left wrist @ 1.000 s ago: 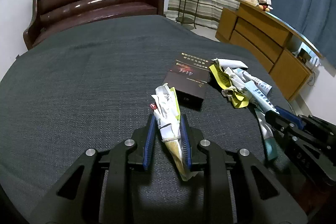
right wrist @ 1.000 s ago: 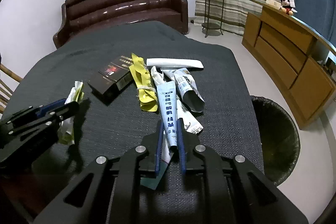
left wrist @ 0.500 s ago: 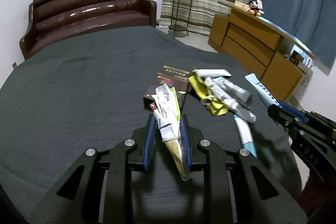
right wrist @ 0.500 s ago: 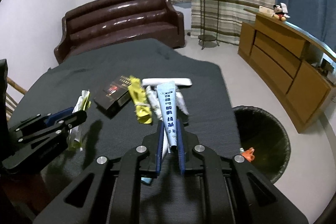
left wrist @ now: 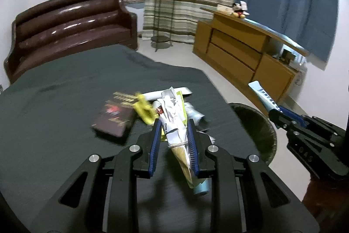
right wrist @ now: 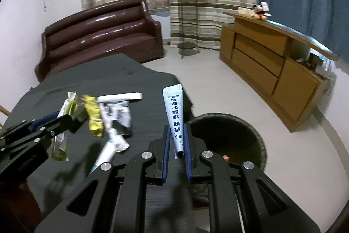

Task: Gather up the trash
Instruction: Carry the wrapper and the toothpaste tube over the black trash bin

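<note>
Down low in the left wrist view, the left gripper (left wrist: pixel 173 123) is squeezed onto a crumpled paper wrapper (left wrist: pixel 173 115) tied with a rubber band. The wrapper sits in the middle of the frame, sticking up between the blue pads (left wrist: pixel 155 145). Behind it, on the dark grey cloth (left wrist: pixel 54 113), lie more bits of trash: a dark box (left wrist: pixel 114 118) left of centre, a yellow wrapper (left wrist: pixel 144 109) just beside it, and a white strip (left wrist: pixel 152 95) further back. The trash is blurry. At the right edge, the right gripper (left wrist: pixel 274 113) pokes in, pinching a light blue tube (left wrist: pixel 262 95) that points up and to the left. A black trash bin (left wrist: pixel 259 123) shows just past the cloth's edge, between the two grippers.

Now the right wrist view. The right gripper (right wrist: pixel 176 137) is clamped tight on the light blue tube (right wrist: pixel 174 110), which stands up in the lower middle of the frame. The black trash bin (right wrist: pixel 244 130) is on the floor just right of the tube, with something small and red inside. At the left edge, the left gripper (right wrist: pixel 65 119) holds the crumpled paper wrapper (right wrist: pixel 68 106) above the cloth. Between the grippers lie the yellow wrapper (right wrist: pixel 93 119), the white strip (right wrist: pixel 120 97) and some white tubes (right wrist: pixel 115 134). A brown sofa (right wrist: pixel 98 36) sits in the upper left and a wooden cabinet (right wrist: pixel 272 62) on the right.
</note>
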A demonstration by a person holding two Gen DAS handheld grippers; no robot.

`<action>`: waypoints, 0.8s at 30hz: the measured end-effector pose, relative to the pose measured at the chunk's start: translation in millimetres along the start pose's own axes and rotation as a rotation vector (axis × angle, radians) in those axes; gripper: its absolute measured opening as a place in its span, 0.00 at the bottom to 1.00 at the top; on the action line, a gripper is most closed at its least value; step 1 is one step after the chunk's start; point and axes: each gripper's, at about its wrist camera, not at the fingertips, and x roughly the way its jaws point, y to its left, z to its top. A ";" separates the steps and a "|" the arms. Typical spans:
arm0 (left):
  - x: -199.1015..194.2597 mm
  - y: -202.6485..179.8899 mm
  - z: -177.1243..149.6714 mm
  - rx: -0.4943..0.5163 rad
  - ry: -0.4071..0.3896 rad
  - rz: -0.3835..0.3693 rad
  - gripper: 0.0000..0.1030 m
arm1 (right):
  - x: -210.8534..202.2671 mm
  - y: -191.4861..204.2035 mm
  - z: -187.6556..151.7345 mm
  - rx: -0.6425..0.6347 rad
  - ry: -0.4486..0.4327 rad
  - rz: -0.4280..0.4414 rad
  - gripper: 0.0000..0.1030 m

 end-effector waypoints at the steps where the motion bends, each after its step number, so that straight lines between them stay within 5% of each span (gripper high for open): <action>1: 2.3 -5.8 1.5 0.008 0.001 -0.008 0.23 | 0.8 -6.8 -0.2 0.006 -0.002 -0.013 0.13; 24: 83.4 -128.0 17.5 0.181 0.046 -0.061 0.23 | 29.2 -88.7 -13.8 0.136 0.024 -0.100 0.13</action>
